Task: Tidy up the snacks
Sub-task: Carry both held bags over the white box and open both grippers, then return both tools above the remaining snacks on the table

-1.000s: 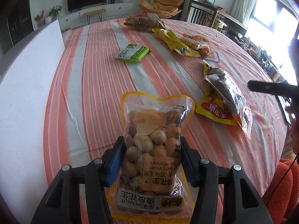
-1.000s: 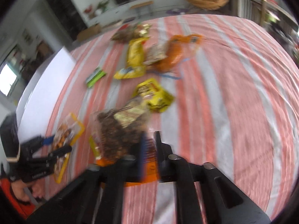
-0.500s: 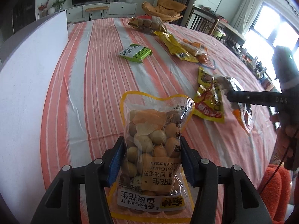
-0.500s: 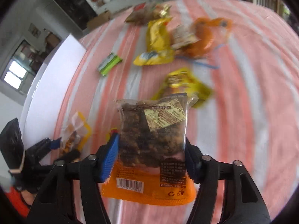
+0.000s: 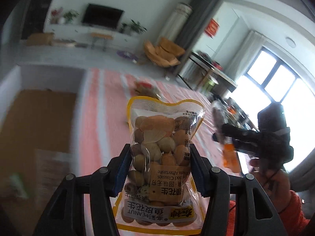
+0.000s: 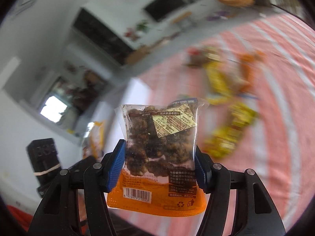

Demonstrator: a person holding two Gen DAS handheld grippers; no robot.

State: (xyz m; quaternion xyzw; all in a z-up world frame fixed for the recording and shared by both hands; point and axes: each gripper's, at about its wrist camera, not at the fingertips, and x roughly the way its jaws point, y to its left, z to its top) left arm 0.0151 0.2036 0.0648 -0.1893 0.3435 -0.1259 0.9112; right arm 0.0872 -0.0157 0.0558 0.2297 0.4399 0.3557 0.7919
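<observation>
Up off the tabletop (image 5: 110, 90), the left tool (image 5: 160, 167) pinches a peanut bag (image 5: 163, 157), a clear yellow-edged pouch full of tan nuts, held upright. The right tool (image 6: 160, 167) has just been closing; its blue pads now squeeze a walnut bag (image 6: 160, 147), clear above and orange below, packed with dark glazed lumps. At 1 o'clock from that bag, blurred yellow packets (image 6: 226, 122) lie on the pink-and-white striped cloth. A cardboard box (image 5: 37, 118) sits at 9 o'clock of the left view. Behind: TV (image 5: 102, 16), plants, bright window (image 5: 279, 90).
</observation>
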